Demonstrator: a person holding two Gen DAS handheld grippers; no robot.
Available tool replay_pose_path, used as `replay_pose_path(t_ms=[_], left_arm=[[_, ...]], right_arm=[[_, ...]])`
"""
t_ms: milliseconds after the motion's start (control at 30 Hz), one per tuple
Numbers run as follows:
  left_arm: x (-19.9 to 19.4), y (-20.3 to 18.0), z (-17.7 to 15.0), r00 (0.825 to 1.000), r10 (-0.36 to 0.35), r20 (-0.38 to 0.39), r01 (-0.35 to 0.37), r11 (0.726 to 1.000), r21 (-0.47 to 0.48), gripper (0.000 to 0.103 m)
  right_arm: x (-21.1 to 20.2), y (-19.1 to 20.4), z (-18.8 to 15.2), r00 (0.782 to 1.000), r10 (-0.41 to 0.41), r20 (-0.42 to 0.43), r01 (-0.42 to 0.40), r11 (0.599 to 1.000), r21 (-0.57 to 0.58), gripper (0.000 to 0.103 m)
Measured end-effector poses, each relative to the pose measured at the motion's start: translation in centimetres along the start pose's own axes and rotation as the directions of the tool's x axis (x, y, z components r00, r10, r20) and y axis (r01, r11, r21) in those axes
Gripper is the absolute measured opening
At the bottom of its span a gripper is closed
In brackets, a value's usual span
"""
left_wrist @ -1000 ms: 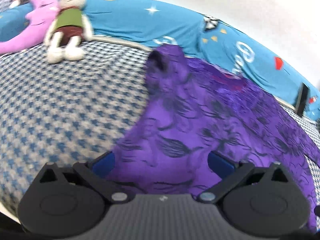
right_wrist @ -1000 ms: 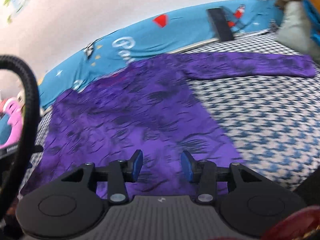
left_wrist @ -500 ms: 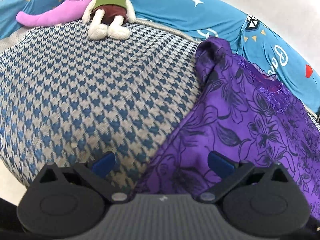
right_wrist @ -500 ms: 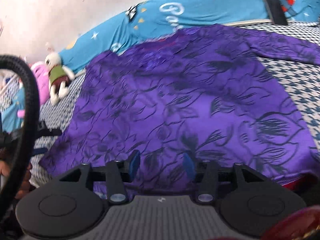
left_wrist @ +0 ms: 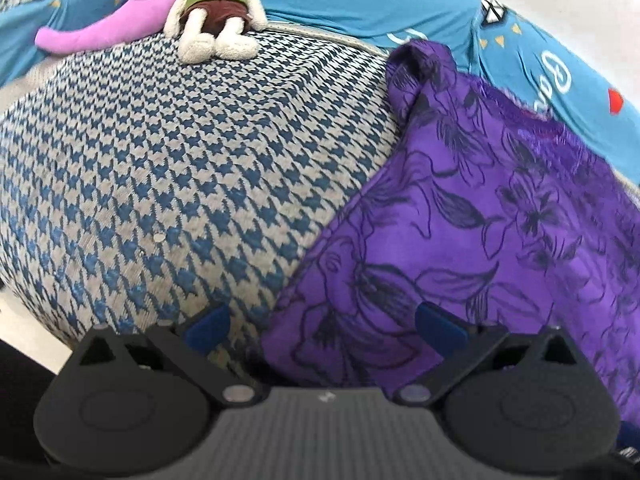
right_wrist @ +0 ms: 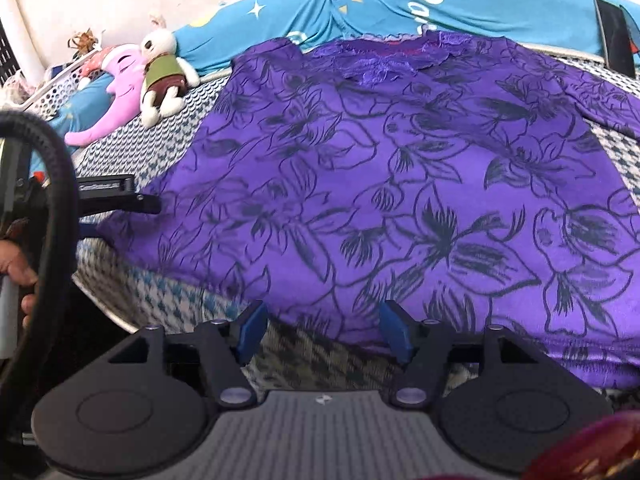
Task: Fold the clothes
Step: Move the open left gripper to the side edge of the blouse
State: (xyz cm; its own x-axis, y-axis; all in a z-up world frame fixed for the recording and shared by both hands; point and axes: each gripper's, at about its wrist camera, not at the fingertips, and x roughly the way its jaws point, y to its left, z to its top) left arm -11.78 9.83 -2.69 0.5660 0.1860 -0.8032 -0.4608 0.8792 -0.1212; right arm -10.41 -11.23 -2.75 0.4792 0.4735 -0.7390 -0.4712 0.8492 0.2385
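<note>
Lying flat, purple blouse [right_wrist: 400, 184], neckline pointing away, hem nearest gripper [right_wrist: 322, 330]

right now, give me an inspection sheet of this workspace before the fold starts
surface: houndstooth bed cover, mostly bare left of the garment
job's things: purple floral top spread flat, hem nearest the grippers
clutter: rabbit plush, pink plush, dark phone by the far edge
grippers: left gripper open over the top's corner; right gripper open at the hem
cables: black cable at left
surroundings: blue printed sheet, pale wall
</note>
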Motion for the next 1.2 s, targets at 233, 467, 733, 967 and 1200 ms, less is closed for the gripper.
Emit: replay_pose_path(t_ms=[233, 467, 733, 967, 1200], left_arm=[[-0.1, -1.4, -0.6, 0.999, 0.032, 0.006, -0.032, 0.998, 0.051, 0.103], [-0.8, -1.4, -0.4, 0.999, 0.005, 0.034, -0.006, 1.0, 0.015, 0.103], [-1.0, -1.8, -0.4, 0.998, -0.004, 0.065, 0.003, 1.0, 0.014, 0.103], [-1.2, -2.4, -0.2, 0.994, 0.026, 0.107, -0.031, 0.998, 0.049, 0.103], [-0.9, -2.5, -0.2, 0.996, 0.016, 0.087, -0.019, 0.999, 0.036, 0.103]], right_arm=[[-0.1, -0.8, -0.6, 0.999, 0.023, -0.038, -0.021, 0.999, 0.034, 0.063], [-0.4, -1.3, -0.6, 0.999, 0.035, -0.033, -0.032, 0.997, 0.072, 0.063], [-1.1, -0.1, 0.3, 0.999, 0.022, 0.038, -0.024, 0.998, 0.062, 0.063], [-0.2, 0.2, 1.8, 1.0, 0.02, 0.017, -0.021, 0.998, 0.055, 0.063], [0.9, 0.7, 5.0, 1.0, -0.024, 0.007, 0.024, 0.999, -0.045, 0.063]])
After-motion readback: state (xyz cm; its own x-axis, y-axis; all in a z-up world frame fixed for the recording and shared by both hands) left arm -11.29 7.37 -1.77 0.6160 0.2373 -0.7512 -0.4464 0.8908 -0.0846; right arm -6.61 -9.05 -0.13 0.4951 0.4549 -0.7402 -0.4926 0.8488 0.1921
